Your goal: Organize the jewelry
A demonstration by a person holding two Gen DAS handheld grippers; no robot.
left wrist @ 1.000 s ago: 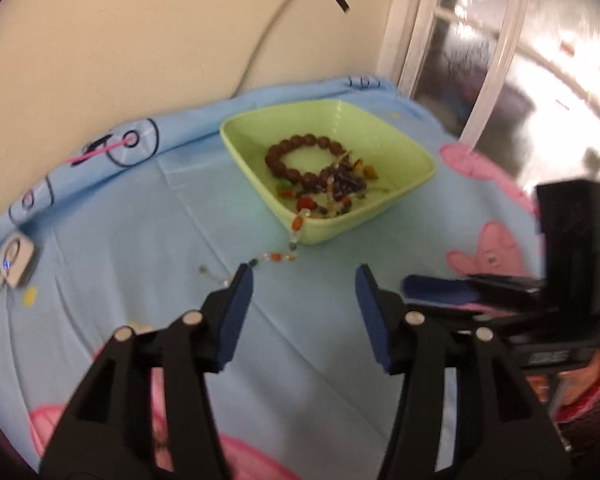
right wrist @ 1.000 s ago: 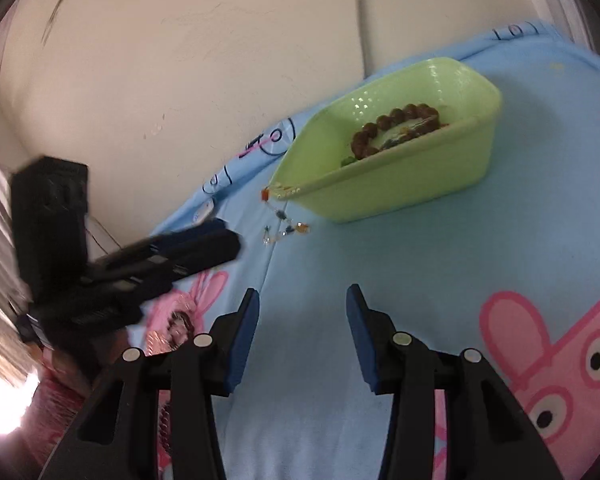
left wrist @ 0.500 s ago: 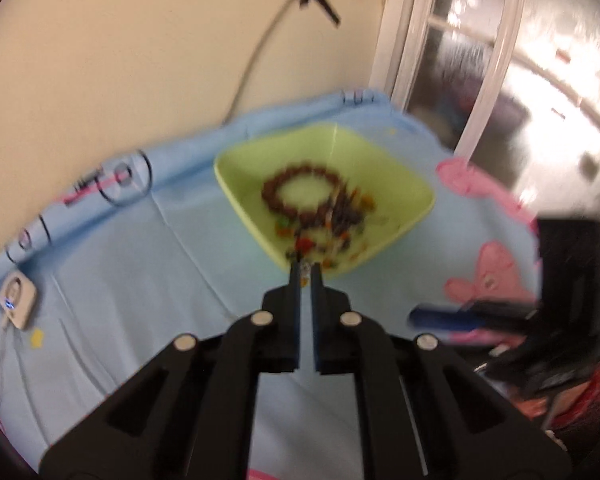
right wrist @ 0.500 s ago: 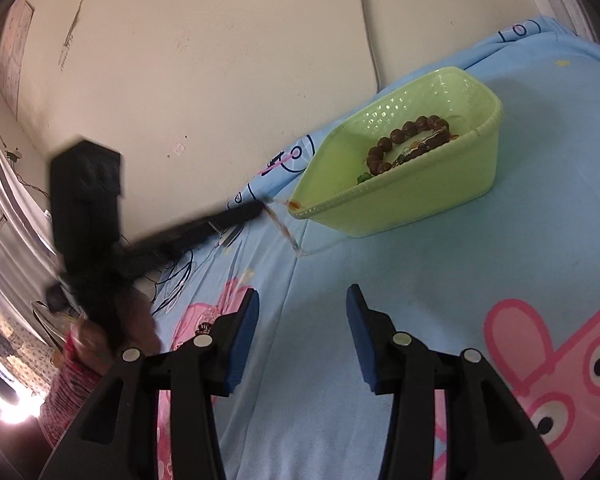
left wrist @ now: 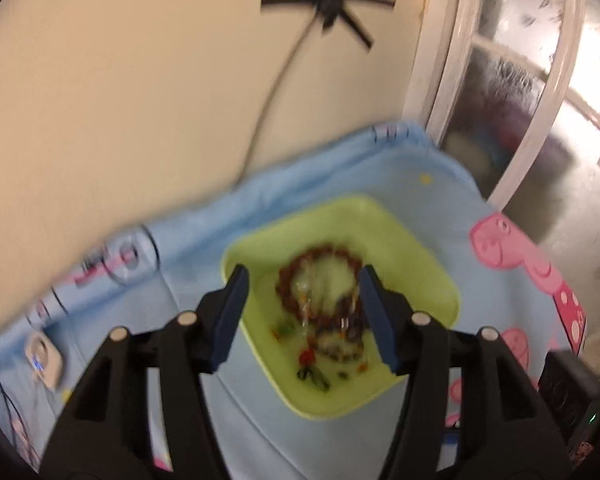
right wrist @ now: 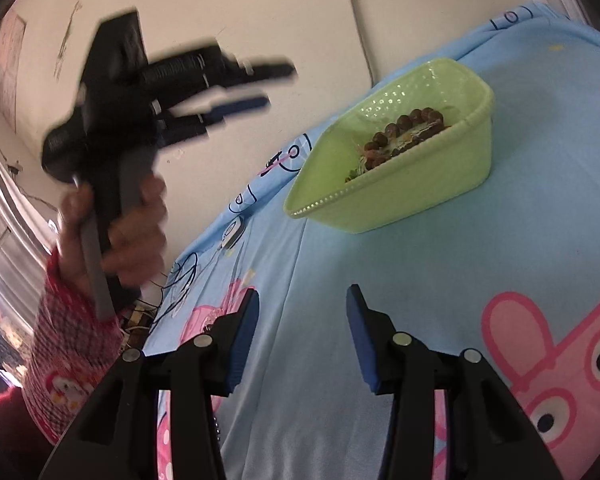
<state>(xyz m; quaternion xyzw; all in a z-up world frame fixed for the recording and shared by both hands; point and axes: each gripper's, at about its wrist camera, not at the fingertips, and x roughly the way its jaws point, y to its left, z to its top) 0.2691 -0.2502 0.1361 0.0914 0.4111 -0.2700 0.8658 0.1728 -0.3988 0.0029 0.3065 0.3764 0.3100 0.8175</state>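
Observation:
A light green basket (left wrist: 432, 276) stands on the blue cartoon cloth and also shows in the right wrist view (right wrist: 428, 196). Inside it lie a brown bead bracelet (left wrist: 288, 284) and a thin chain with coloured beads (left wrist: 308, 354); the brown beads (right wrist: 404, 124) show over the rim. My left gripper (left wrist: 304, 312) is open and empty, held above the basket; the right wrist view shows it raised in a hand (right wrist: 276, 84). My right gripper (right wrist: 302, 340) is open and empty, low over the cloth in front of the basket.
A small white device (left wrist: 44, 356) with a cable lies on the cloth at the left. A wall runs behind the basket and a glass door (left wrist: 540, 100) stands to the right. The person's hand and red sleeve (right wrist: 72, 320) are at the left.
The left gripper shut on the beaded chain hanging over the basket's rim, lifted it over the basket and opened; the chain now lies inside. The right gripper stayed still.

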